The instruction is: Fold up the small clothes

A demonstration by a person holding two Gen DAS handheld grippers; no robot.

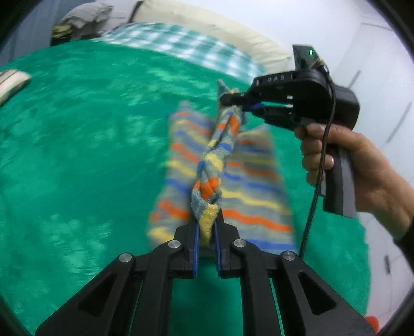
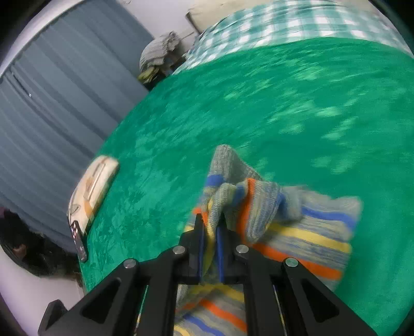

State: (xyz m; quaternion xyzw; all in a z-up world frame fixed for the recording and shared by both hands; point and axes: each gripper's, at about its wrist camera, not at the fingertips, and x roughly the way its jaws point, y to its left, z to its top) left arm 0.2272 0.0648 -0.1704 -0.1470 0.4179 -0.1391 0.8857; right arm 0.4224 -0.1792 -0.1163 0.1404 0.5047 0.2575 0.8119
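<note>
A small knitted garment (image 1: 248,178) with grey, blue, yellow and orange stripes hangs over the green bed cover (image 1: 77,129). My left gripper (image 1: 207,227) is shut on one bunched edge of it. My right gripper (image 1: 239,103), seen from the left wrist view, is shut on the far end of the same stretched edge. In the right wrist view my right gripper (image 2: 210,230) pinches a fold of the garment (image 2: 305,232), whose lower part drapes below, blurred by motion.
A green-and-white checked cloth (image 1: 181,44) and a cream pillow (image 1: 207,20) lie at the bed's far end. A folded cream cloth (image 2: 93,186) and a metal object (image 2: 79,243) lie at the bed's edge. Blue curtains (image 2: 51,90) hang beyond.
</note>
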